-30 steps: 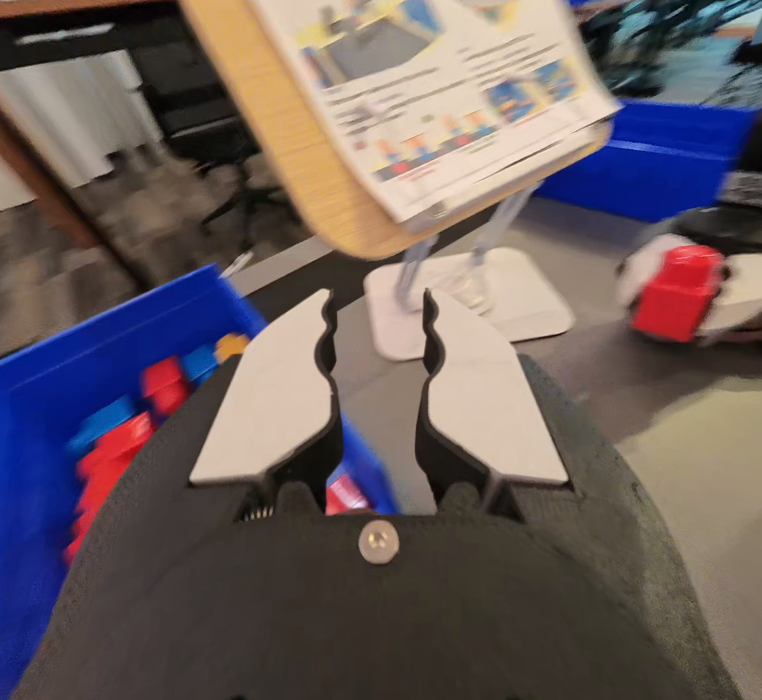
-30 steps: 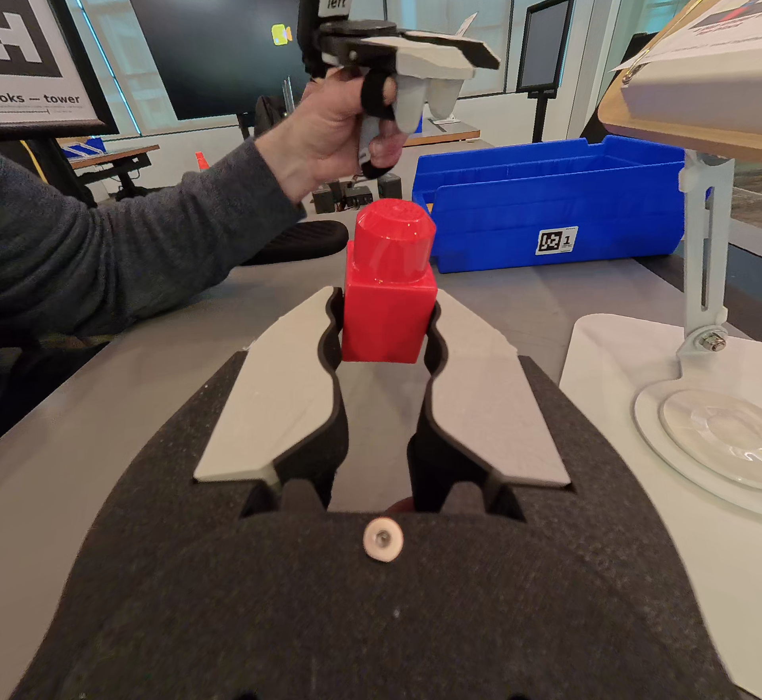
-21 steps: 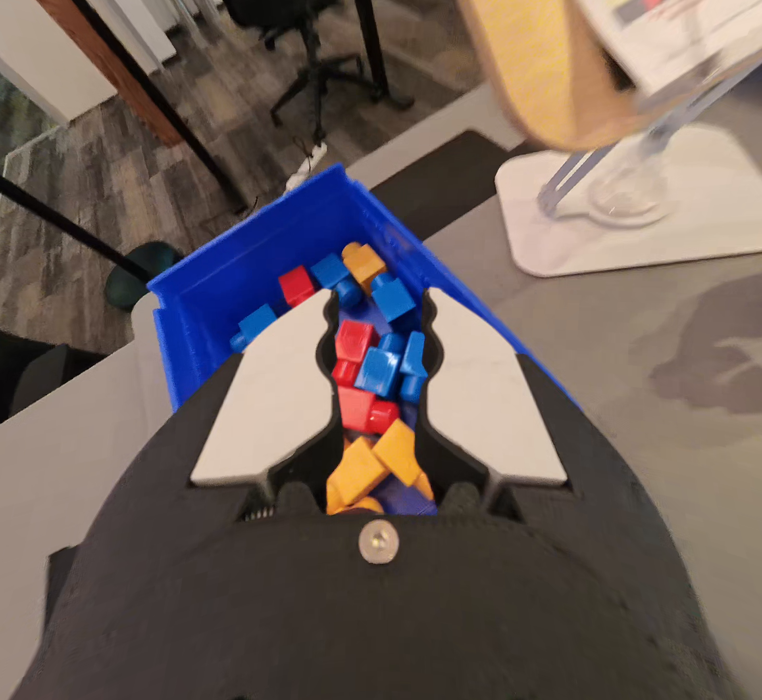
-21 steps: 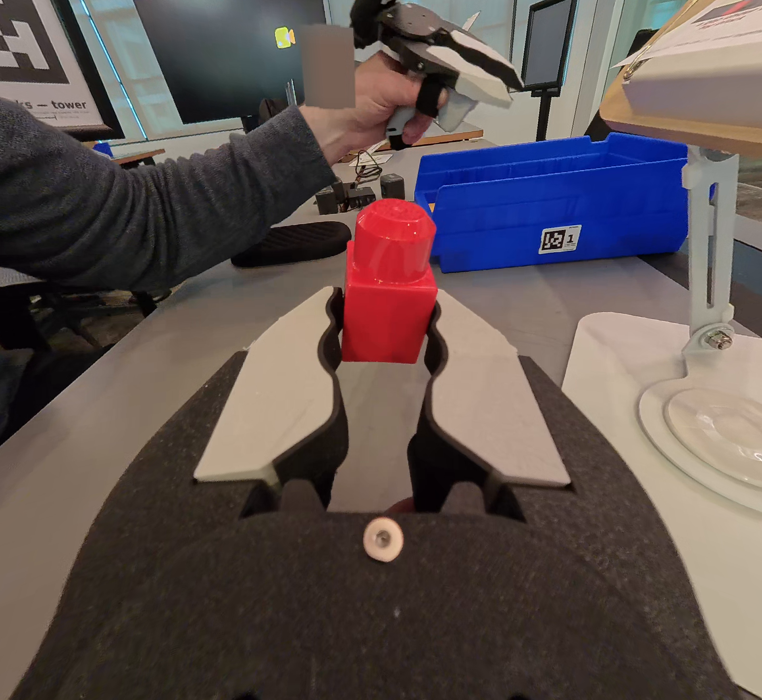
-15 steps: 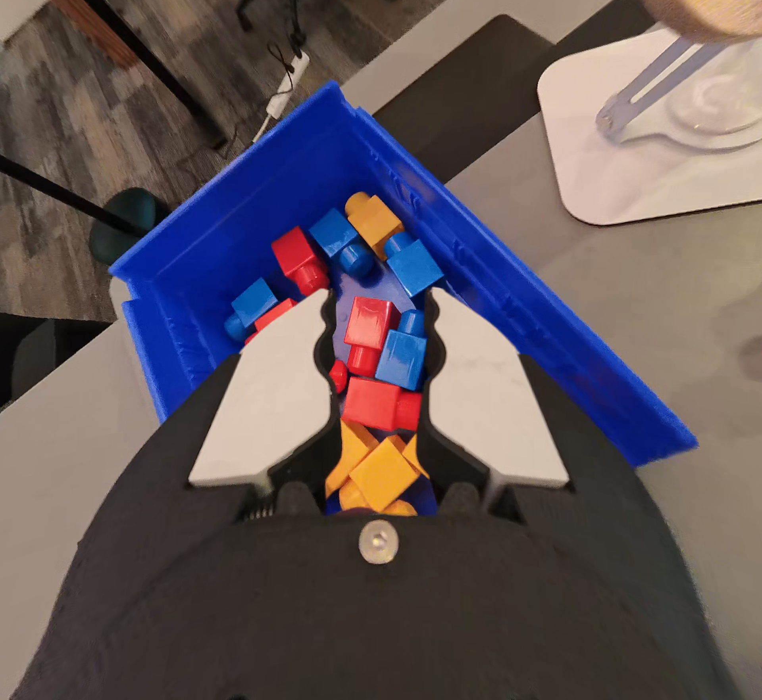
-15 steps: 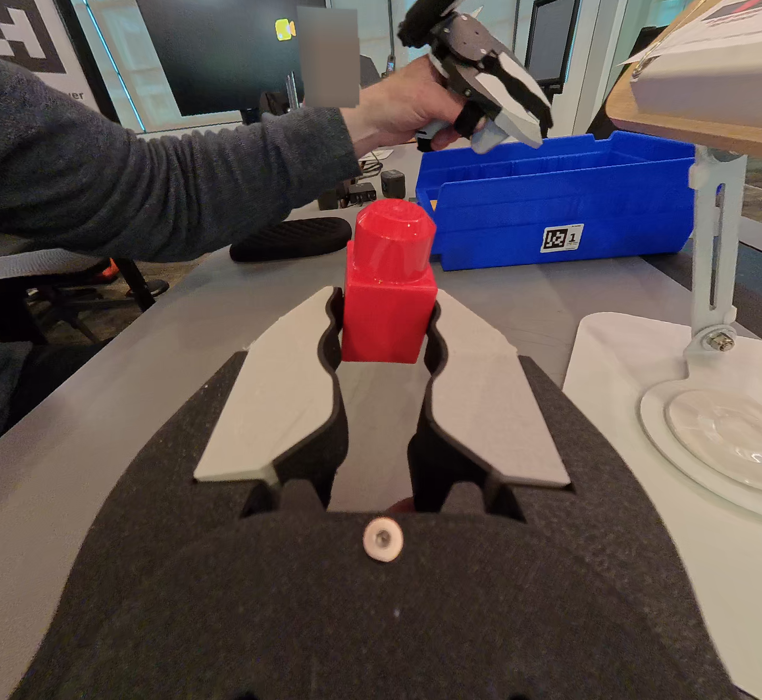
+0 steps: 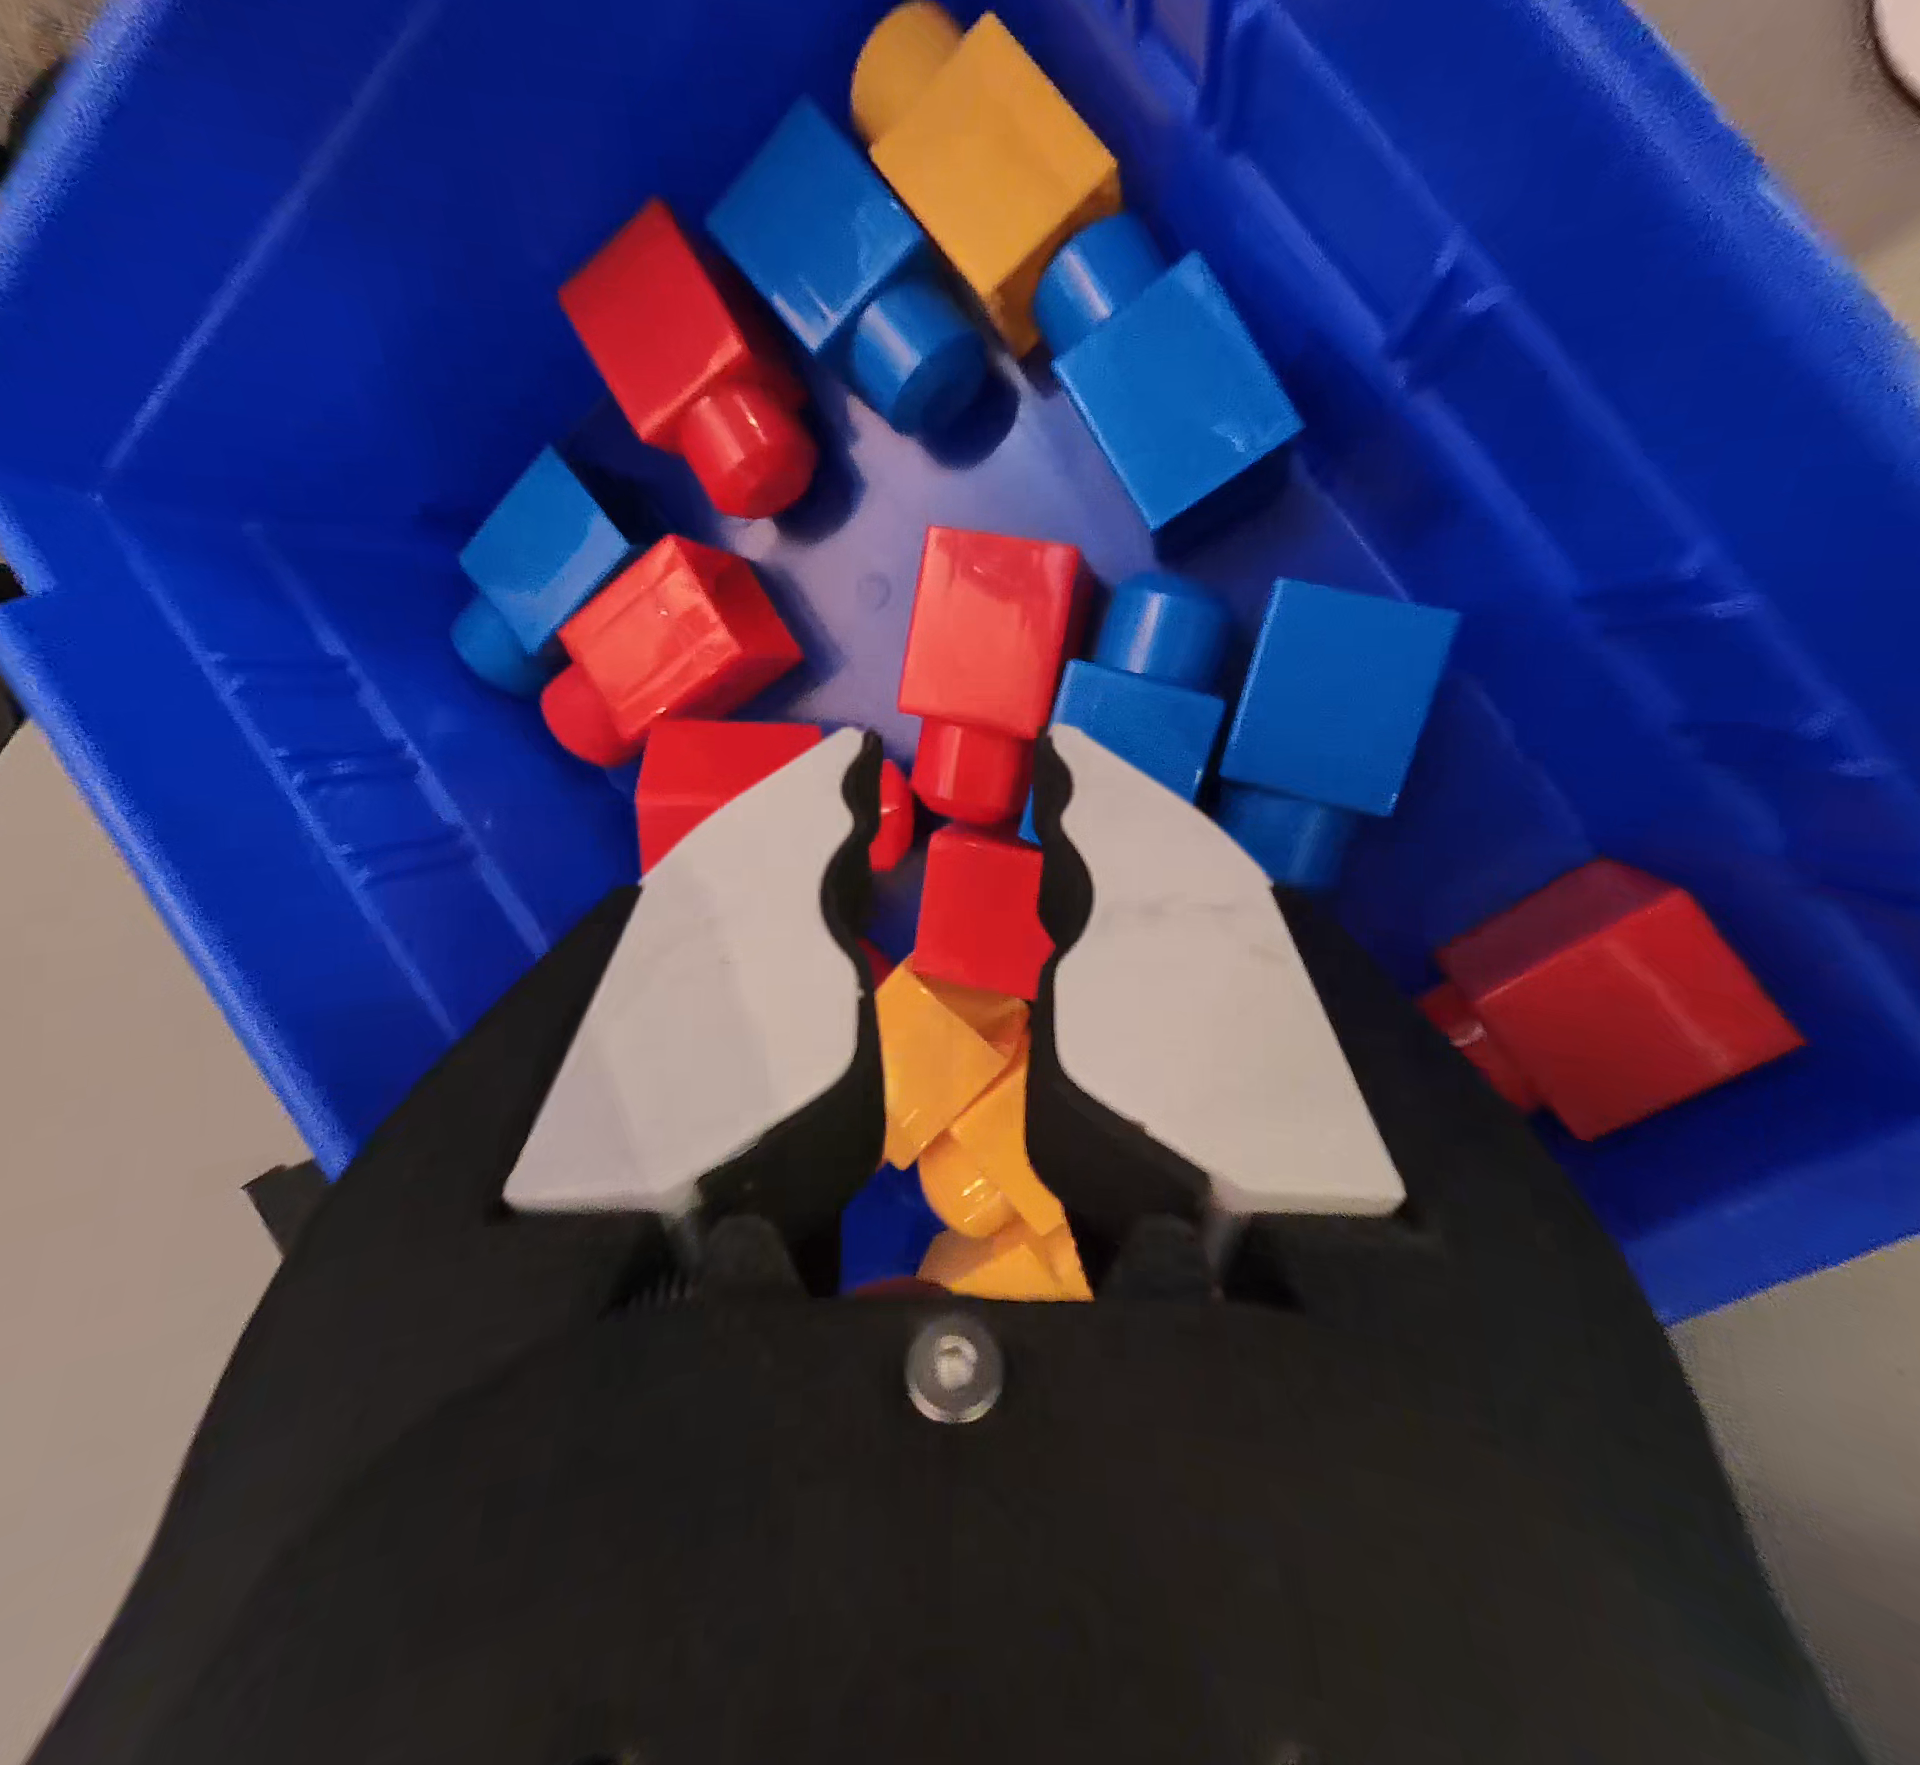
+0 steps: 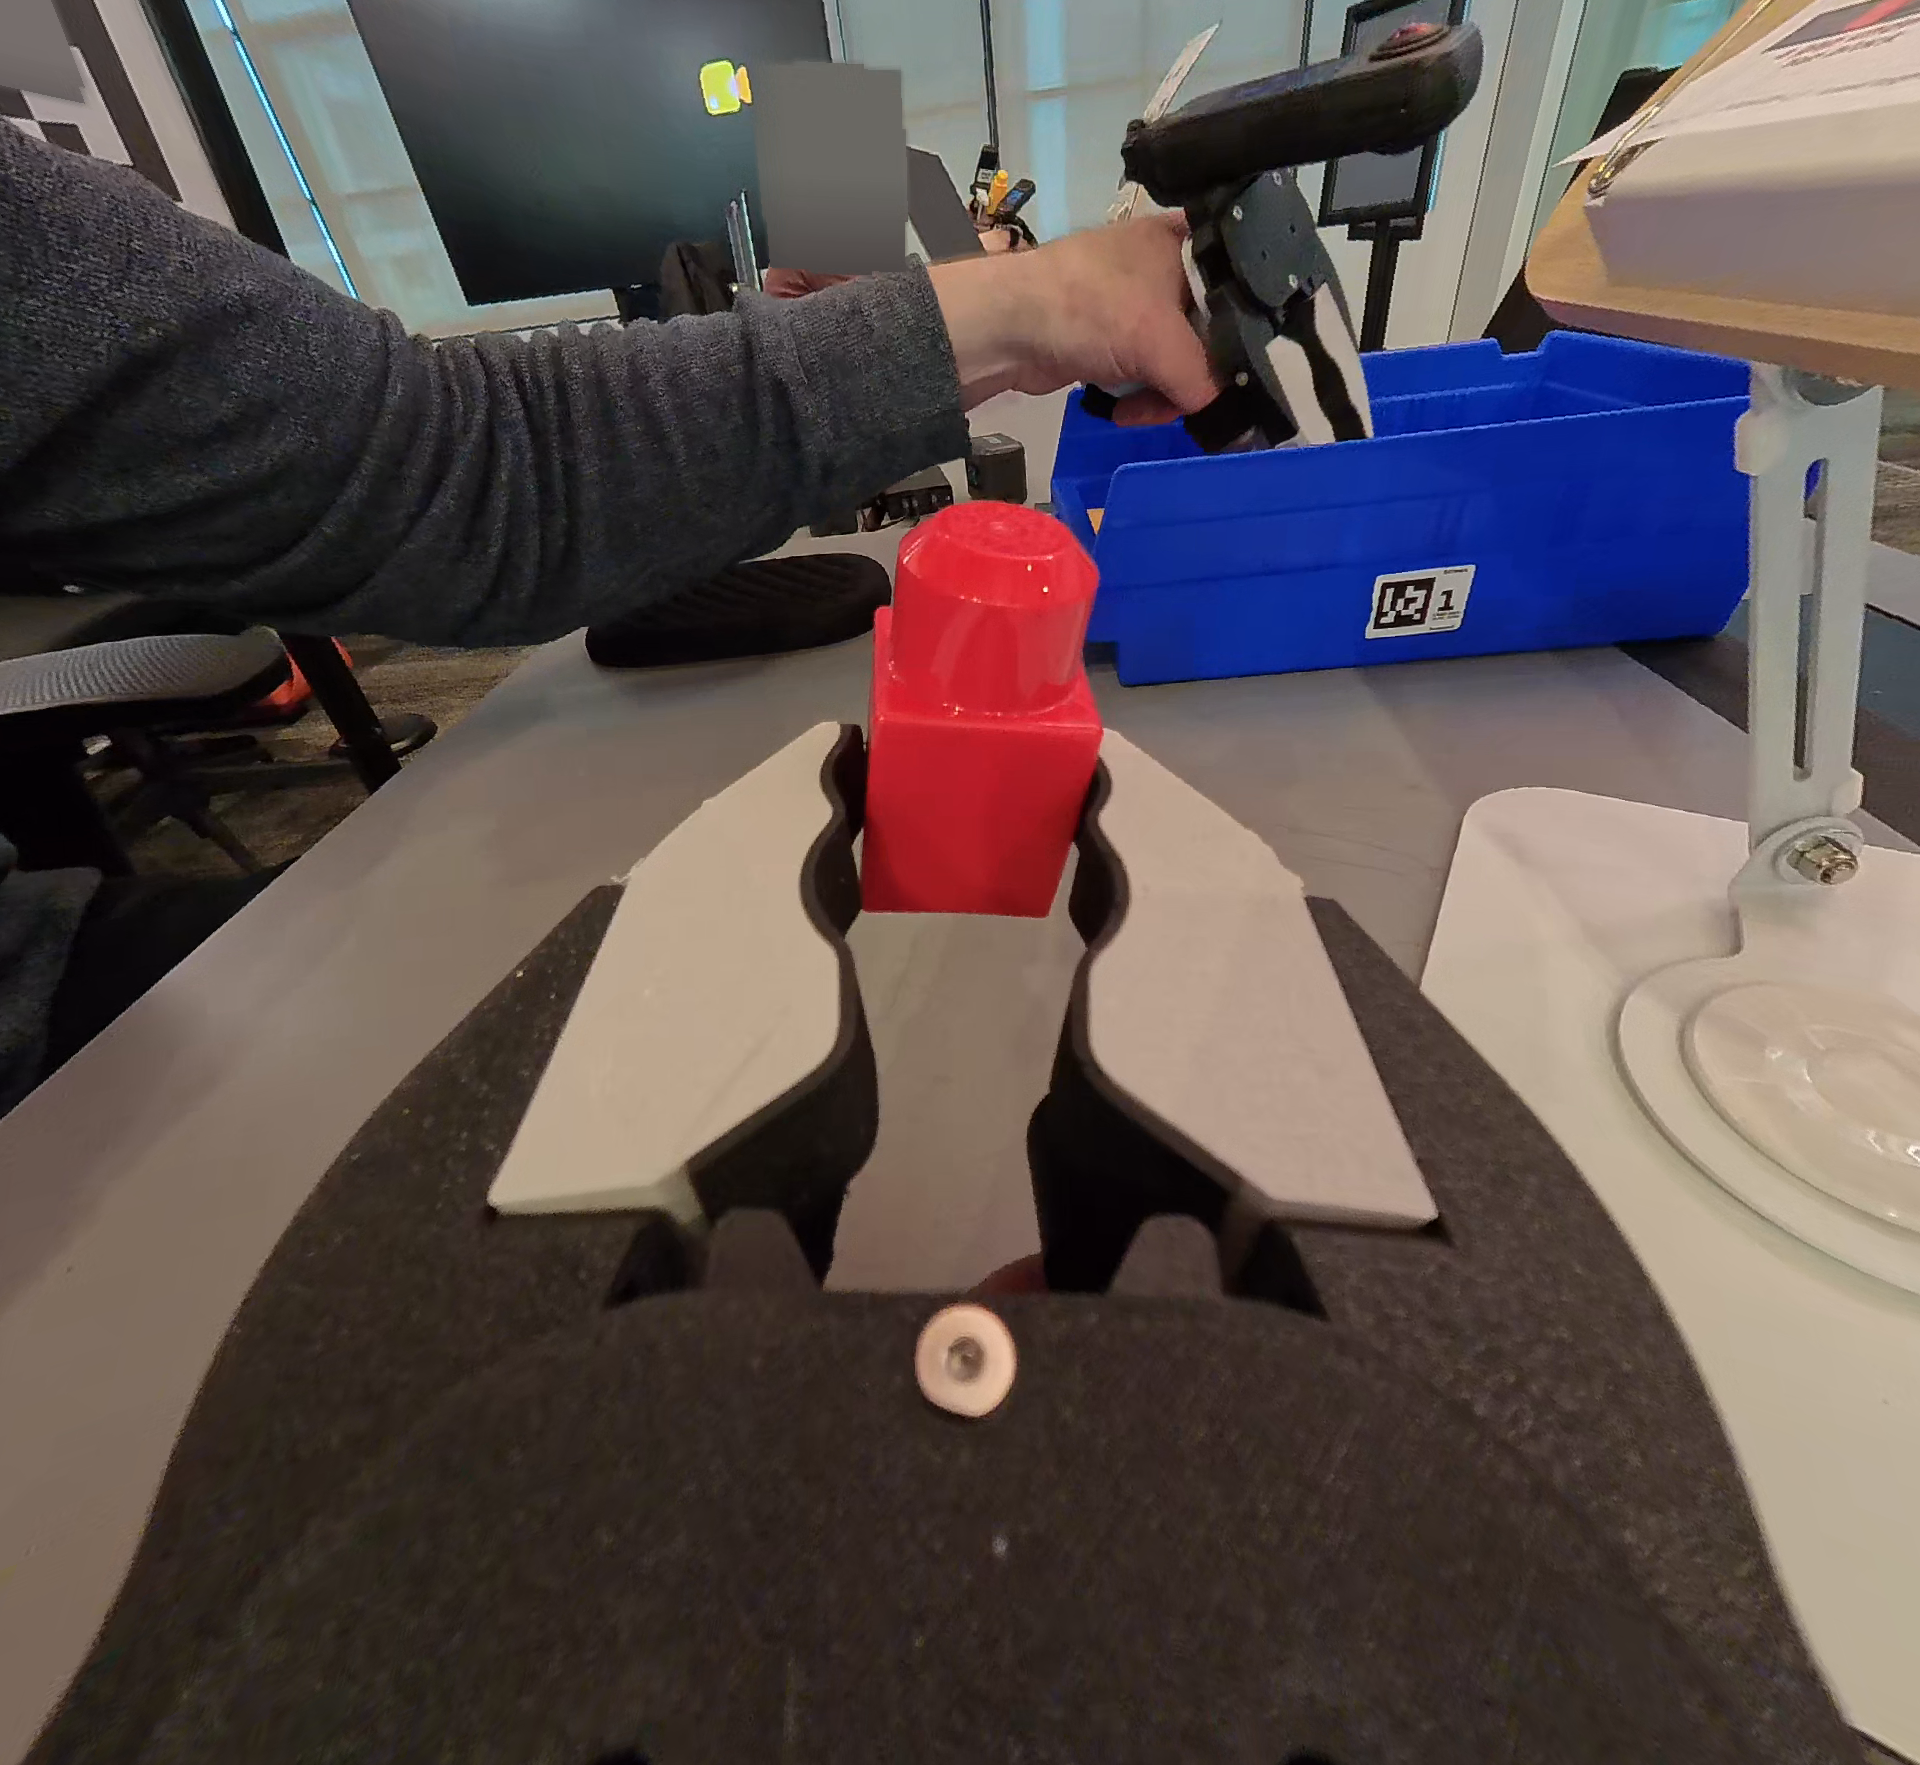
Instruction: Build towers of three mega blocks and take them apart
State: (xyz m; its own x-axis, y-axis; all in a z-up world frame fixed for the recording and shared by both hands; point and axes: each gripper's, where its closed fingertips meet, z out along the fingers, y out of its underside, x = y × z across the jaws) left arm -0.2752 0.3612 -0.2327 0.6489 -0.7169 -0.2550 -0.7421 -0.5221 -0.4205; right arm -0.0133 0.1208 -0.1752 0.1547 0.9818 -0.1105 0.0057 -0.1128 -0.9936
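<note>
While the right gripper is clamped on a glossy red plastic mega block, its two grey, wavy-edged fingers press the cube-shaped body from either side. The block stands upright, its single round stud on top, over the grey tabletop. Beyond it lies a black ribbed pad, and farther right a blue plastic bin carrying a small white sticker printed with a square black code and a digit. At the right edge a white stand carries a wooden board with printed sheets; their print is too small to read. A person's hand in a grey knit sleeve holds the left gripper tilted down into the bin.

In the left wrist view, the left gripper is spread and holds nothing, poised above the bin's interior. Between its fingertips shows a red block lying on its side, stud toward the camera; a second red block and orange blocks lie lower in the gap. Around them lie loose blue blocks, further red ones and an orange block, all one-stud cubes on their sides.
</note>
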